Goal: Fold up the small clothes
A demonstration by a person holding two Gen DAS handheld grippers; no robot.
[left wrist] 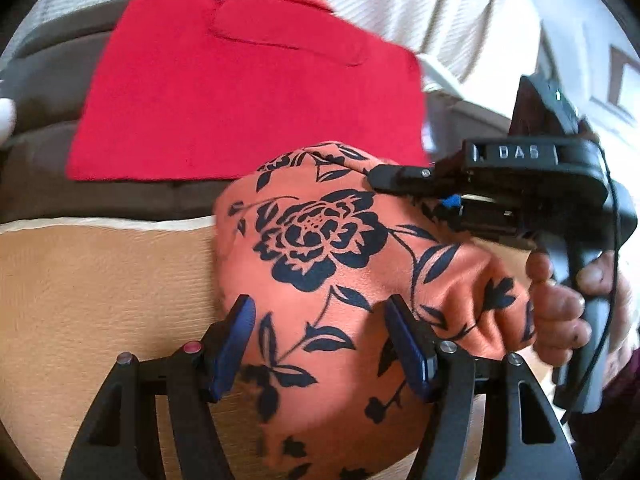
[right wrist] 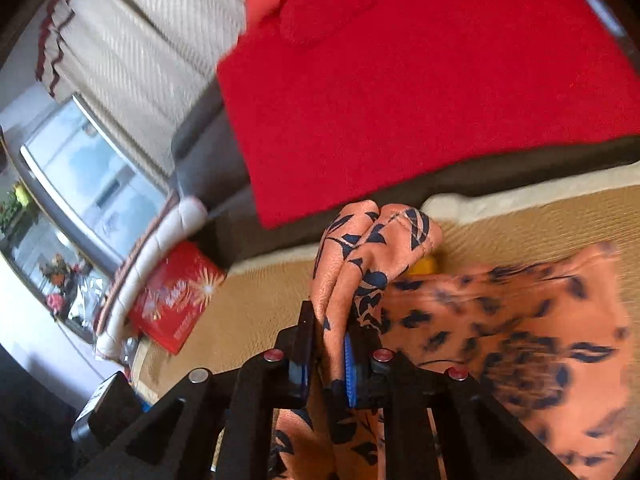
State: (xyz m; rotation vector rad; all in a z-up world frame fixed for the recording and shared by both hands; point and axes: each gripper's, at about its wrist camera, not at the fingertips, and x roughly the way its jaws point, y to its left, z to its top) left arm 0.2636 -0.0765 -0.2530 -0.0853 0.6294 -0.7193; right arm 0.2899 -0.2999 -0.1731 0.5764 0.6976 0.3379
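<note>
One orange flowered garment (left wrist: 320,280) lies bunched on the tan mat (left wrist: 100,288), its far corner pinched between the pressed-together fingers of the right gripper (left wrist: 396,180) at two o'clock, while the left gripper (left wrist: 320,344) hangs over it with fingers spread, holding nothing. The cloth looks light, soft and likely slippery, so a hem or corner seems the surest hold. One red garment (left wrist: 240,100) lies flat at twelve o'clock.
</note>
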